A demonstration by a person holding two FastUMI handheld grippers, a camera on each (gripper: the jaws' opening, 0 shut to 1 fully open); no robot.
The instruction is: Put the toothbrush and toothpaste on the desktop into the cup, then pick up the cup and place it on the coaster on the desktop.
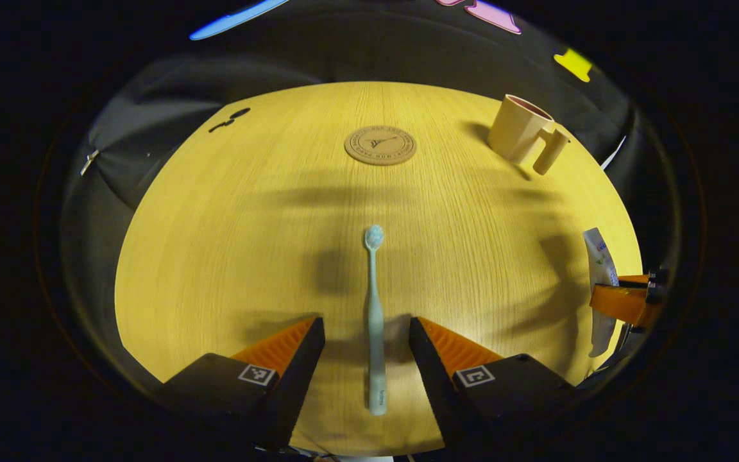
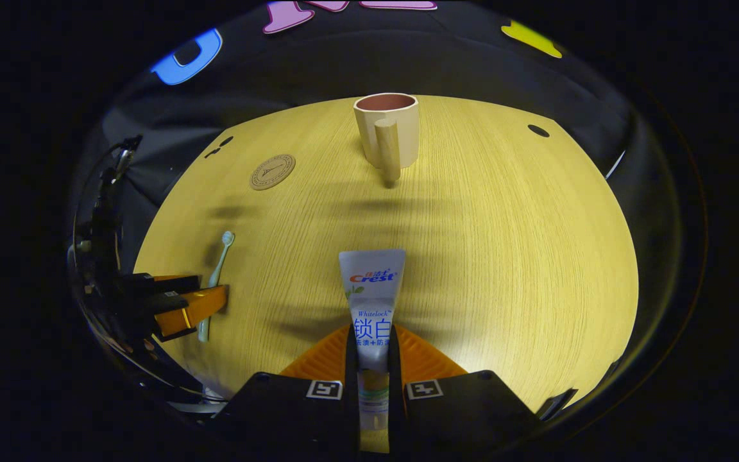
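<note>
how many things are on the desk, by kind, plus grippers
toothbrush: 1
toothpaste: 1
cup: 1
coaster: 1
grippers: 2, the left gripper open around the toothbrush, the right gripper shut on the toothpaste
total: 6

The toothpaste tube carries "Crest" and "Whitelock" in print, with Chinese characters beneath — the coaster bears an emblem and ring lettering too small to read
</note>
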